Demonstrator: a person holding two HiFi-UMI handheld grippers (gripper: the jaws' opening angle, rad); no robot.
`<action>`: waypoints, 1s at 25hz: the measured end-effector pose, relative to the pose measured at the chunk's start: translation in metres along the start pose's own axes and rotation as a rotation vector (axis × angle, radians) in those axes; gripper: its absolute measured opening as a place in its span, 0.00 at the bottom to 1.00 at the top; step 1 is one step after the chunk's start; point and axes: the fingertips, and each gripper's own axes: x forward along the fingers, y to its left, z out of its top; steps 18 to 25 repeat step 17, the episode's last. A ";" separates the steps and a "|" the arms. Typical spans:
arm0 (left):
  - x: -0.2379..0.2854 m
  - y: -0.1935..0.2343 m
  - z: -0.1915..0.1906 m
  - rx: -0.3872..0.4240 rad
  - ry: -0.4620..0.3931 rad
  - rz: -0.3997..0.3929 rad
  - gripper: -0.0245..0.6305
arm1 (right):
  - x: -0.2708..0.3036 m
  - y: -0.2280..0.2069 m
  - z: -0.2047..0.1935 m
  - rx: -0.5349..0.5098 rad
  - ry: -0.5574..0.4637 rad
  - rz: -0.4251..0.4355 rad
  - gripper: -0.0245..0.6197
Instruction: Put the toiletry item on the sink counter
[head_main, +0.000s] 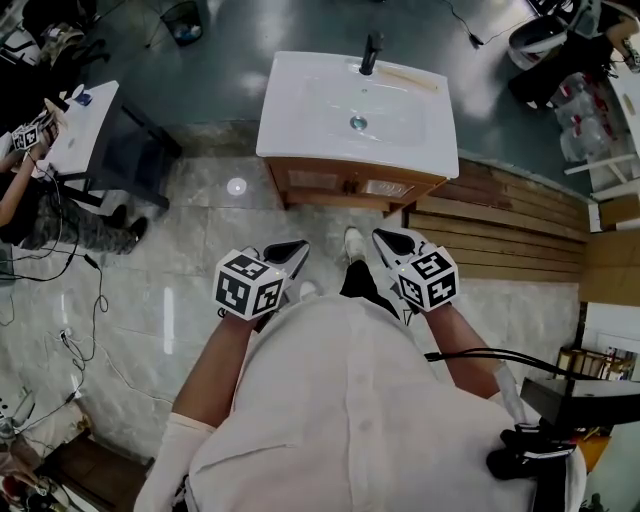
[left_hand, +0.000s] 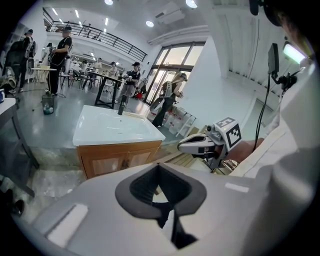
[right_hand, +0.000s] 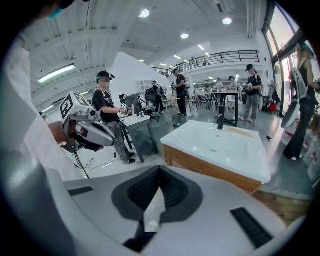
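My left gripper (head_main: 290, 250) and right gripper (head_main: 388, 238) both clenched, empty, one white sink counter (head_main: 300, 120), one black faucet (head_main: 371, 52), one thin pale stick (head_main: 405, 77) beside it

In the head view the sink unit (head_main: 300, 130) stands at top centre, with its faucet (head_main: 371, 52) at the upper edge. A bench (head_main: 85, 125) is at upper left, and wooden planks (head_main: 500, 230) lie right of the unit. Below it, the left gripper (head_main: 288, 252) and right gripper (head_main: 392, 242) are side by side.

A thin, pale tan toiletry item (head_main: 408, 77) is lying flat along the back rim of the white sink counter (head_main: 290, 110), just beside its black faucet (head_main: 371, 52). The counter is resting on a wooden cabinet (head_main: 340, 185).
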 end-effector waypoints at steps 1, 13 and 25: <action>0.000 0.000 0.000 -0.001 0.001 -0.002 0.05 | 0.000 -0.001 0.000 0.000 0.001 0.000 0.05; 0.017 -0.009 0.004 0.013 0.024 -0.041 0.05 | -0.003 -0.020 -0.003 0.031 -0.008 -0.019 0.05; 0.025 -0.005 0.010 0.009 0.030 -0.044 0.05 | -0.003 -0.036 -0.001 0.037 -0.012 -0.028 0.05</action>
